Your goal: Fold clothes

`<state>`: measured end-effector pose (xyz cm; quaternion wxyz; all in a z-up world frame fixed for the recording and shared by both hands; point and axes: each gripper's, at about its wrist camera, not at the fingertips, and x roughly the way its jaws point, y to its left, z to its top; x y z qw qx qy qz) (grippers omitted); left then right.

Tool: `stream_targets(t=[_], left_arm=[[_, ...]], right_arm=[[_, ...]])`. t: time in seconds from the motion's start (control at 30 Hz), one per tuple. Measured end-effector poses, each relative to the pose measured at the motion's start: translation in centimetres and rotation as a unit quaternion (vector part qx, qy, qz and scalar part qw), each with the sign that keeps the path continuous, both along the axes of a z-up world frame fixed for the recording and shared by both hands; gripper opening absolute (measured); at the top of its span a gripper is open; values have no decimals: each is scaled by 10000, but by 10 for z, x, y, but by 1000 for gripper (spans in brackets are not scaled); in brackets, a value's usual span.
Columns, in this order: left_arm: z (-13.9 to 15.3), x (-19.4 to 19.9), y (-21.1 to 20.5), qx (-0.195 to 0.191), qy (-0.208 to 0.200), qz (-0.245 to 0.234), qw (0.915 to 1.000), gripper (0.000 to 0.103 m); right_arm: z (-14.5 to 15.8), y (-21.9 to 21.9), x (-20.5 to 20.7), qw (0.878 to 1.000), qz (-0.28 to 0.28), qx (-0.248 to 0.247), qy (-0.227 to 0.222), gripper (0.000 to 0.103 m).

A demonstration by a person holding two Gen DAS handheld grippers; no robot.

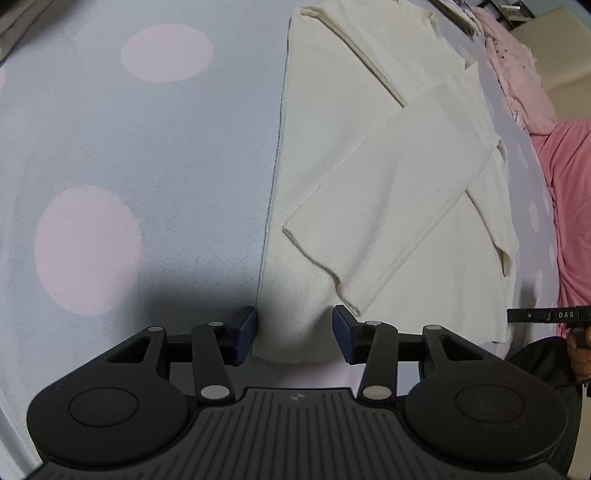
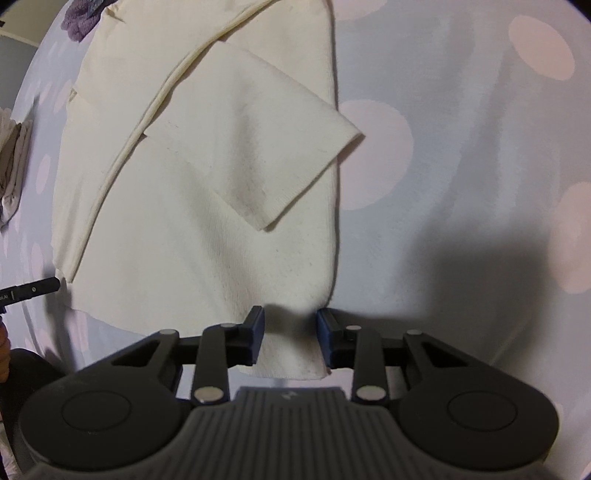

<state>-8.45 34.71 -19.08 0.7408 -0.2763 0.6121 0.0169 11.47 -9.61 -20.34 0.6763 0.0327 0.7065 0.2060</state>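
Left wrist view: my left gripper (image 1: 294, 334) stands partly open astride the near left corner of the cream sweater (image 1: 373, 206), hem cloth between the jaws but not pinched. My right gripper (image 2: 290, 338) straddles the near right corner the same way. The sweater lies flat on the dotted bedspread (image 1: 147, 155), sleeves folded in, long axis running away from both hands, each equally near.

A pale blue-grey bedspread (image 1: 155, 155) with large soft pink dots (image 1: 86, 251) covers the bed. At its far edge lie a bright pink blanket (image 1: 569, 206) and paler pink bedding (image 1: 517, 74), with a beige wall (image 1: 550, 48) behind. A purple fuzzy item (image 2: 79, 16) sits at another corner. Dark shadows fall across the cover.
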Motion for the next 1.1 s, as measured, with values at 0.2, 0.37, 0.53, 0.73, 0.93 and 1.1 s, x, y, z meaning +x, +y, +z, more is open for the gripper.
stream_targets(t=[0.2,0.37,0.53,0.73,0.93,1.1], left_arm=[[8,-1,3,212,-181,157,9995,37],[5,4,-10,527,-176,-57,9984,45],[3,7,-19,364,-163,-203,9990,39],[2,-1,-1,-69,-160,-48,9998,5],[19,-12,4,-357,-411,47,9985,4],[51,-31,13,-405,-654,-104,9970,4]], right_arm=[[1,-3,-4,10000,-6,5,-24,35],[3,-4,-7,10000,21,-7,-79,36],[4,-5,-12,9999,57,-43,-125,36],[6,-8,-18,9999,81,-16,-139,25],[16,-8,-30,9987,294,60,-414,5],[34,-19,-48,9980,251,349,-468,5]])
